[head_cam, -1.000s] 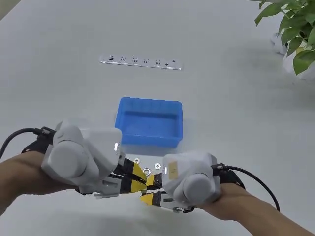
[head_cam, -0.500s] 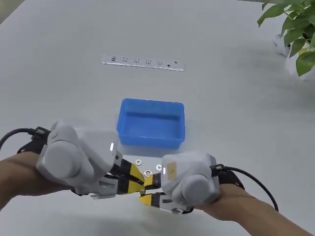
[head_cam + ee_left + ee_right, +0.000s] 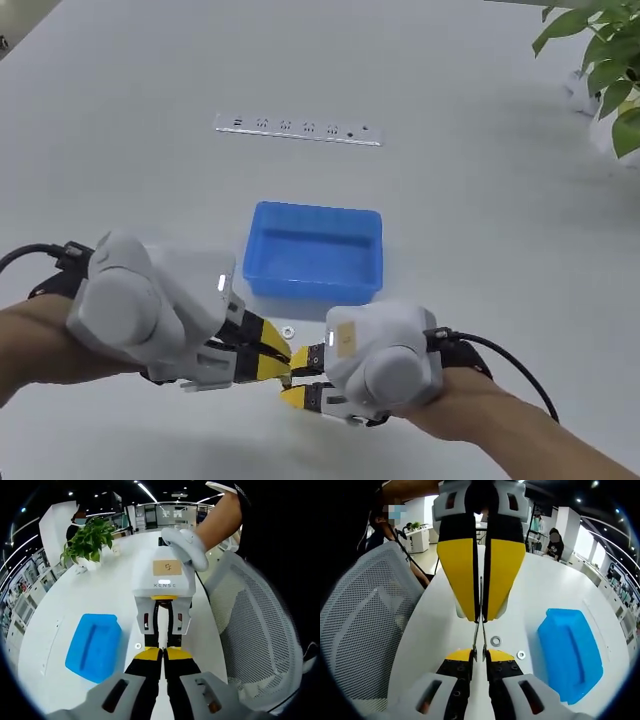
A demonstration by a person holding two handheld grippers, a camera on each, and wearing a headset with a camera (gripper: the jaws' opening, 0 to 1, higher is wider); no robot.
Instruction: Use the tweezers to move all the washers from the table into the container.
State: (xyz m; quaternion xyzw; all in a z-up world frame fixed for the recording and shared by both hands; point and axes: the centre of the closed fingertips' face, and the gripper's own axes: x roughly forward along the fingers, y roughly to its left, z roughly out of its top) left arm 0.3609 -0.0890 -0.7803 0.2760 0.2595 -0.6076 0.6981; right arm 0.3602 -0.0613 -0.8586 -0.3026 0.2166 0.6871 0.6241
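The left tool (image 3: 481, 615) and right tool (image 3: 479, 655) have drawn tip to tip at centre frame, both clenched on the tweezers (image 3: 478, 632). Two washers (image 3: 496, 640) lie on the desk (image 3: 435, 630) just right. The container (image 3: 567, 650), farther right, looks empty, so pickup is likely yet to start.

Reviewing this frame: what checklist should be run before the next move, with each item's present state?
1. Left gripper shut on the tweezers: ok.
2. Right gripper gripping the tweezers' arms between its tongs: cannot tell.
3. One washer and a second washer lie free on the table: ok.
4. Container upright, open, beside them: ok.
5. Washers in the container: not ok, none visible inside.
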